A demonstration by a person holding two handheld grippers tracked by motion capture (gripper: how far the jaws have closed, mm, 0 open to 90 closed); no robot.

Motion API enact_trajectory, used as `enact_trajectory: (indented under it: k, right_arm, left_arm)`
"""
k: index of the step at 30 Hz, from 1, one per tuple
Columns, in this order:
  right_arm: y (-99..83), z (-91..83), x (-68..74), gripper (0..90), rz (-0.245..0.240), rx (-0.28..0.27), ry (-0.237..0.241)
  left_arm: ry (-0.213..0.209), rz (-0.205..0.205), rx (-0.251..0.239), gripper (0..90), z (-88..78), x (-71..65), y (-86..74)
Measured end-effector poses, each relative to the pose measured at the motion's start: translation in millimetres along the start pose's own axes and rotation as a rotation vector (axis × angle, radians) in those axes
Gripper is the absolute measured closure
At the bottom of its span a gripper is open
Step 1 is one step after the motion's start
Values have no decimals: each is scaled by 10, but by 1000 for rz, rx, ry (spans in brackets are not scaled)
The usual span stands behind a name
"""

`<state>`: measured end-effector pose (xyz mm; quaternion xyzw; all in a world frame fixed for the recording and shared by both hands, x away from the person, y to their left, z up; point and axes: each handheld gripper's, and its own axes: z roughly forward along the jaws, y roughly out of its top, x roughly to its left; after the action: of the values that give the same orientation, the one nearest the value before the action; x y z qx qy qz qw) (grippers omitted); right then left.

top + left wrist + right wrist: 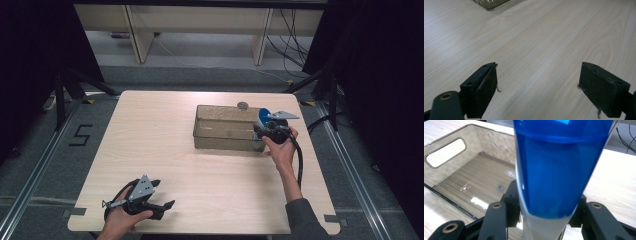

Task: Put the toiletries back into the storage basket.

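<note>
On the grey floor at the left of the high view, a black "5" (81, 135) is painted. That is the one bit of writing that can be read; the blue thing has no words that show.

At the middle right of the high view, the right claw (264, 131) pinches a blue and white thing (263, 116). It is held at the right end of a see-through box (225, 129) that sits on the pale wood bench (165, 165). The blue part pokes up above the claw, close to the box's right wall. A small round grey thing (243, 105) lies on the bench just behind the box.

At the bottom left of the high view, the left claw (162, 204) rests low by the near edge of the bench, well apart from the box.

Up close, the right gripper view shows more. The blue and white thing (554, 175) stands up tall between the two black jaws, blue on top and white at the bottom. The jaws press on its white part from both sides. At the left, the see-through box (446, 152) has a long hole for a handle in its end wall.

Looking along the left claw (537, 82) in the left gripper view, the jaws are spread wide with bare bench (549, 37) between them. A corner of the box (490, 3) peeks in at the top.
</note>
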<state>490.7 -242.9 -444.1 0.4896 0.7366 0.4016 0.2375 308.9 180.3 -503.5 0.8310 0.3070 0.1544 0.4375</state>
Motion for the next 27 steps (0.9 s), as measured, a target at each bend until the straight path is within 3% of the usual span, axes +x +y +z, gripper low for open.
enact_trajectory:
  k: [2,5,8,10,14,16,19,20,21,22,23,25,26,27]
  right_arm:
    - [-5,21,-27,562,-44,-24,-4]
    - [-15,19,-6,562,-16,-19,0]
    - [-15,21,-10,561,-16,-20,6]
    - [-17,17,-10,560,-21,-19,1]
    - [-25,24,-11,557,-41,-24,-5]
    - [-23,7,5,550,-21,-12,-5]
    - [-25,6,10,475,-4,-21,1]
    - [-22,4,-8,456,-34,-34,-5]
    - [-18,-13,0,428,-27,-24,1]
    - [-24,-31,30,396,14,-26,-3]
    - [-23,-29,2,365,-9,-37,11]
    - [-33,-57,37,325,38,-45,11]
    - [-31,-69,4,313,7,-58,18]
    - [-36,-88,27,301,31,-65,16]
  left_arm:
    - [0,0,0,150,-1,0,0]
    - [0,1,0,149,-1,0,0]
    - [0,1,1,150,-2,0,0]
    - [7,32,27,150,-16,23,4]
    - [8,32,24,149,-14,23,3]
    - [8,32,22,150,-13,23,2]
    - [8,27,17,150,-13,20,1]
    - [1,4,-1,149,-2,3,-1]
    - [8,34,22,150,-15,24,2]
    - [3,10,1,149,-4,6,-1]
    - [0,7,-1,150,-5,4,0]
    - [-6,7,-2,150,-4,7,0]
    - [-5,7,-2,150,-4,6,-1]
    - [2,8,0,150,-5,3,0]
